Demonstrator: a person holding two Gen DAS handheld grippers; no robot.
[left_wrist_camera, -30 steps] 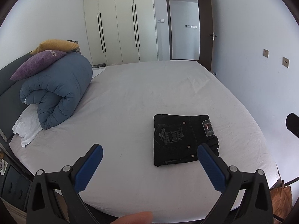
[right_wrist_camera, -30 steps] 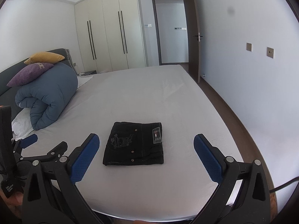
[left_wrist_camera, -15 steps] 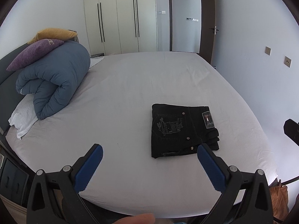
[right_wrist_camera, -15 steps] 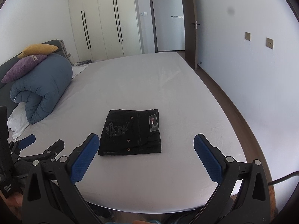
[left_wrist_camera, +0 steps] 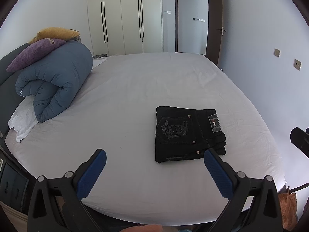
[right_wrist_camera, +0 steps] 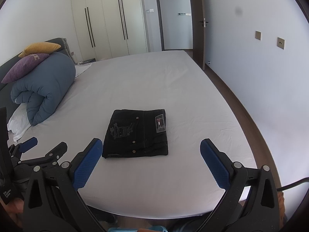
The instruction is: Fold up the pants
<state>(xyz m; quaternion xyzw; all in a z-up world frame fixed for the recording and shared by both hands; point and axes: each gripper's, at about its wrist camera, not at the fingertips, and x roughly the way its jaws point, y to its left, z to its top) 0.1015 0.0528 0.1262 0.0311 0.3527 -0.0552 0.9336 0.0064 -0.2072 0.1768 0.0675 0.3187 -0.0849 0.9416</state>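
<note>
Black pants [left_wrist_camera: 186, 133] lie folded into a compact rectangle on the white bed [left_wrist_camera: 135, 89], pocket embroidery and a label facing up. They also show in the right wrist view [right_wrist_camera: 137, 133]. My left gripper [left_wrist_camera: 154, 156] is open and empty, held above the bed's near edge, left of and short of the pants. My right gripper [right_wrist_camera: 150, 145] is open and empty, also back from the pants at the near edge. The left gripper also shows at the left of the right wrist view [right_wrist_camera: 44, 145].
A rolled blue duvet [left_wrist_camera: 56, 79] with a purple pillow [left_wrist_camera: 34, 53] and a yellow pillow [left_wrist_camera: 54, 33] sits at the bed's left, by the dark headboard. A white pillow [left_wrist_camera: 23, 119] lies under it. Wardrobes [left_wrist_camera: 123, 19] and an open door [left_wrist_camera: 216, 21] stand behind.
Both grippers have drawn back and risen slightly from the bed. The pants appear a little farther away and have not moved on the sheet.
</note>
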